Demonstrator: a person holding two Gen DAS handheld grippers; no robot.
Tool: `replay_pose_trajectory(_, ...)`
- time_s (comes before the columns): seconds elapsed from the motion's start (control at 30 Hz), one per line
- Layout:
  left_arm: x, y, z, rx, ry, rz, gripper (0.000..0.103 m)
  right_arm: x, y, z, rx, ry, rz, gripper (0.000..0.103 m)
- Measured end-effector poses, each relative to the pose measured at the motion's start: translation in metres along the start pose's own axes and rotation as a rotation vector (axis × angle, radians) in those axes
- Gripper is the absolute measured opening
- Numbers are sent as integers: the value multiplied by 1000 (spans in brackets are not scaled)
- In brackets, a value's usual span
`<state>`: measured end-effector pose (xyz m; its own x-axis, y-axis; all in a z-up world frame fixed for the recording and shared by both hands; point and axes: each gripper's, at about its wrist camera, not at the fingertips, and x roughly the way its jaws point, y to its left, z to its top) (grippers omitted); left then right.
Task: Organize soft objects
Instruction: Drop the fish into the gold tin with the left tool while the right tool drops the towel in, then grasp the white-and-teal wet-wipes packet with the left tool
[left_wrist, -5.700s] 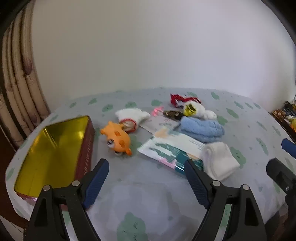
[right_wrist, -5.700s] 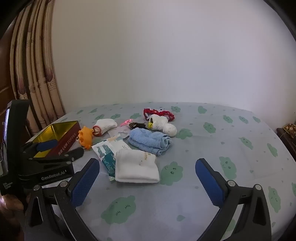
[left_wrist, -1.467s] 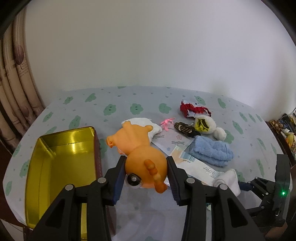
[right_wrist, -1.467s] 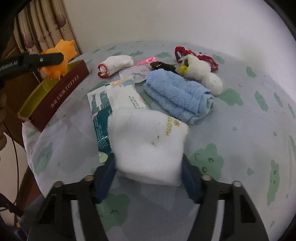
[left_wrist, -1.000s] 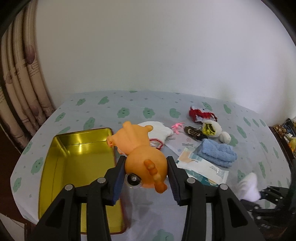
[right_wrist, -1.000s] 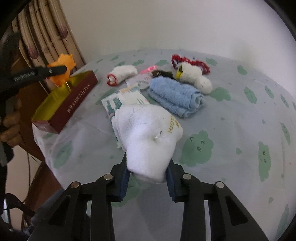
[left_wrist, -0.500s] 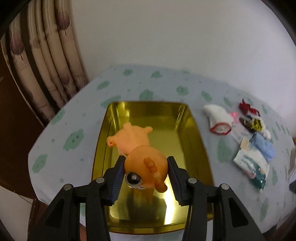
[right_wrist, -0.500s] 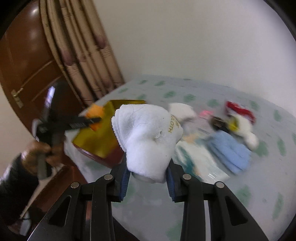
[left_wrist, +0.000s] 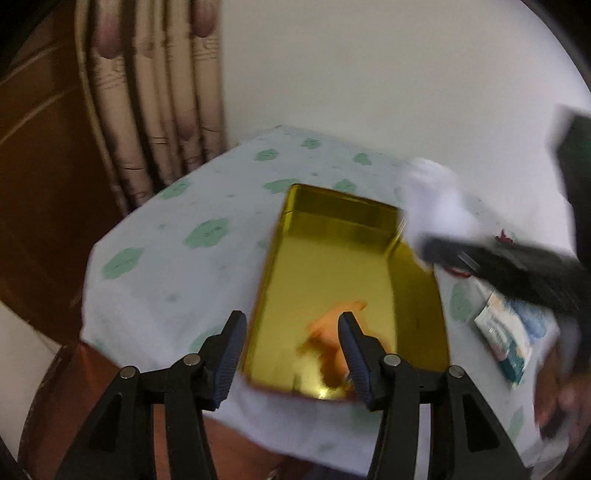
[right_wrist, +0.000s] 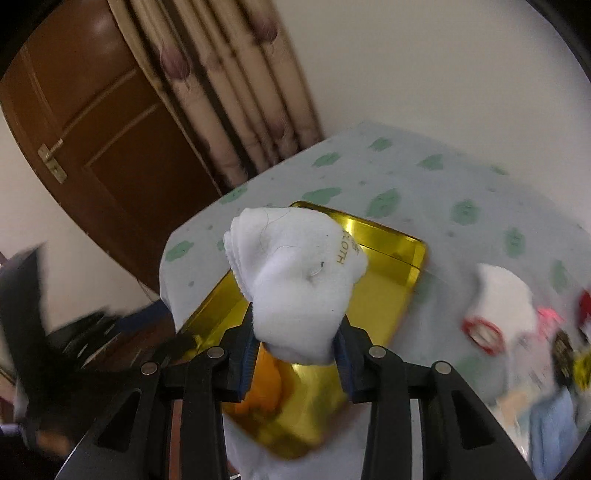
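The left gripper (left_wrist: 291, 347) points steeply down over the near end of the gold tin (left_wrist: 325, 236). Its jaws have just been opening and now stand released, with nothing pressed between the pads — the orange plush toy (left_wrist: 334, 328) lies loose on the tin's floor, at the near end, partly behind the right-hand finger. It is blurred, so how it lies cannot be told.

The right gripper (right_wrist: 295, 354) also tilts down, above the same tin (right_wrist: 388, 236). Its jaws have just been opening a little, yet the pads still pinch the folded white cloth (right_wrist: 295, 280), which bulges up out of the grip and hangs in the air over the tin's middle. In the left wrist view this gripper (left_wrist: 417, 243) reaches in from the right, a dark blurred bar carrying the white cloth (left_wrist: 436, 199) above the tin's far right corner.

The tin is open and sits on the cloud-print sheet (left_wrist: 166, 243); the orange toy (right_wrist: 266, 391) is all it holds. Beside it on the sheet lie a white sock with a red cuff (right_wrist: 495, 306) and a teal packet (left_wrist: 506, 339).
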<state>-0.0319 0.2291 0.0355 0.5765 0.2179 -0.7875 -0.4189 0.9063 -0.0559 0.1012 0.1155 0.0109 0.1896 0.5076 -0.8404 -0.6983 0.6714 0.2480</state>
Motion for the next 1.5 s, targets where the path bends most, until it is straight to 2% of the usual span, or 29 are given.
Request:
replay_pose_trajectory(0.1, -13, 3, -18, -5, -38, 44, 53, 40, -1, 17, 10, 77, -12, 35)
replay_pose_trajectory(0.17, -17, 6, -24, -24, -56, 36, 53, 63, -1, 25, 18, 102, -45, 39)
replay_pose_trajectory(0.2, -18, 7, -25, -28, -69, 28, 53, 71, 1, 27, 13, 115, -69, 44)
replay_pose_trajectory(0.3, -17, 5, -24, -15, -90, 80, 53, 86, 5, 28, 36, 118, -61, 64)
replay_pose_trajectory(0.33, -17, 6, -24, -12, -98, 88, 53, 83, 5, 26, 36, 104, -76, 65)
replay_pose_trajectory(0.4, -16, 8, -25, -20, -91, 85, 53, 71, 6, 22, 46, 35, -74, 70)
replay_pose_trajectory(0.47, -10, 9, -27, -30, -66, 52, 53, 41, 2, 13, 78, -86, -63, 82)
replay_pose_trajectory(0.5, -7, 8, -28, -26, -52, 44, 53, 24, 0, 5, 90, -147, -64, 90)
replay_pose_trajectory(0.57, -6, 2, -31, -8, -37, 41, 53, -12, -6, -22, 93, -250, -67, 95)
replay_pose_trajectory(0.63, -9, -5, -32, 23, -56, 42, 53, -42, -11, -56, 70, -316, -130, 99)
replay_pose_trajectory(0.7, -13, -13, -35, 48, -72, 42, 53, -74, -21, -102, 32, -354, -236, 102)
replay_pose_trajectory(0.73, -15, -16, -36, 56, -70, 27, 53, -91, -33, -132, 20, -358, -319, 103)
replay_pose_trajectory(0.8, -18, -25, -38, 64, -51, -48, 53, -115, -62, -170, 36, -318, -448, 103)
replay_pose_trajectory(0.9, -26, -51, -42, 106, -2, -214, 54, -149, -125, -230, 120, -212, -642, 103)
replay_pose_trajectory(0.93, -26, -67, -45, 133, 46, -312, 54, -161, -149, -250, 156, -176, -712, 103)
replay_pose_trajectory(0.97, -26, -78, -48, 139, 75, -379, 54, -169, -164, -264, 178, -158, -756, 103)
replay_pose_trajectory(1.03, -21, -111, -56, 166, 134, -512, 54, -184, -188, -286, 218, -134, -816, 103)
replay_pose_trajectory(1.1, -10, -138, -60, 173, 197, -590, 54, -195, -204, -301, 282, -150, -808, 103)
replay_pose_trajectory(1.17, 7, -160, -60, 161, 257, -663, 54, -204, -210, -303, 332, -209, -763, 103)
replay_pose_trajectory(1.23, 29, -180, -57, 126, 320, -678, 54, -205, -211, -300, 328, -230, -757, 103)
replay_pose_trajectory(1.37, 65, -195, -49, -14, 405, -749, 54, -208, -201, -301, 277, -263, -711, 103)
replay_pose_trajectory(1.5, 94, -198, -46, -161, 466, -789, 55, -213, -204, -306, 308, -291, -660, 103)
